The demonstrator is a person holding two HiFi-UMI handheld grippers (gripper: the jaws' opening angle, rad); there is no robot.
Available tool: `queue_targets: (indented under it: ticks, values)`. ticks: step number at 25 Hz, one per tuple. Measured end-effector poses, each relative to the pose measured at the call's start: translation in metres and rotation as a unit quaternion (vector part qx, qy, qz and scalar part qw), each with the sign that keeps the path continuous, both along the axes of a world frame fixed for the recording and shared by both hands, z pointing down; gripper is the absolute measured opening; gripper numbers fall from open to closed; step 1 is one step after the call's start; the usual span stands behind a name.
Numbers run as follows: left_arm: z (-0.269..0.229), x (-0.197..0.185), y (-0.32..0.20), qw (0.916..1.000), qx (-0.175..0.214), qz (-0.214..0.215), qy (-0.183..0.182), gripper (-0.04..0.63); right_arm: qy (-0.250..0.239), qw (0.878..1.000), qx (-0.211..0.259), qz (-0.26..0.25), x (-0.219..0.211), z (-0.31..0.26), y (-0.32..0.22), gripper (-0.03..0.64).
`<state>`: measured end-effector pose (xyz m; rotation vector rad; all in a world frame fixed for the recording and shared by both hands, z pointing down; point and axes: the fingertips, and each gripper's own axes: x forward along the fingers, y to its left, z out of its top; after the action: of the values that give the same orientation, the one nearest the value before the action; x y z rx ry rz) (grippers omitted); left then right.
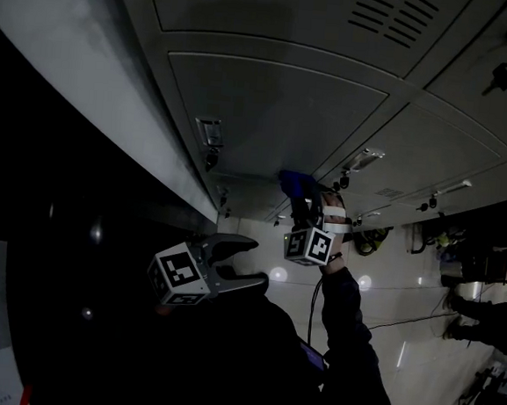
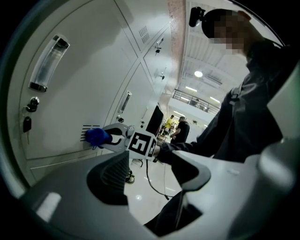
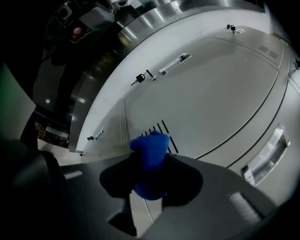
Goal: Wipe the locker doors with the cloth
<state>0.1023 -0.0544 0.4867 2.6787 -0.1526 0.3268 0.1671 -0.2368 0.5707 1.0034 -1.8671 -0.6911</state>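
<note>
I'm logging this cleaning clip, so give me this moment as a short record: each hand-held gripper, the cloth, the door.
left hand-held gripper: open, empty, apart from the locker door
right hand-held gripper: shut on the blue cloth
cloth state: bunched, up against the vent slots
door state: grey, closed

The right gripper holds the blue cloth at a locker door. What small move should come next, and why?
Probably slide the right gripper sideways along the locker door, with the blue cloth pressed on it. The cloth is clamped in its jaws and sits by the vent slots, with much bare door panel beside them.
</note>
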Motion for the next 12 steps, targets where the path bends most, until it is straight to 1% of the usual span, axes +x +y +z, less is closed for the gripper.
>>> queue_targets:
  ticks: [6,12]
  values:
    - [0.001,-0.002,0.005,1.0,-0.002,-0.005,-0.007,0.262,-0.023,0.999,-0.045,0.003,0.0,0.041,0.0,0.126]
    - [0.005,-0.002,0.01,0.9999,-0.005,-0.008,-0.014,0.262,-0.035,0.997,-0.066,0.008,0.0,0.048,-0.003,0.126]
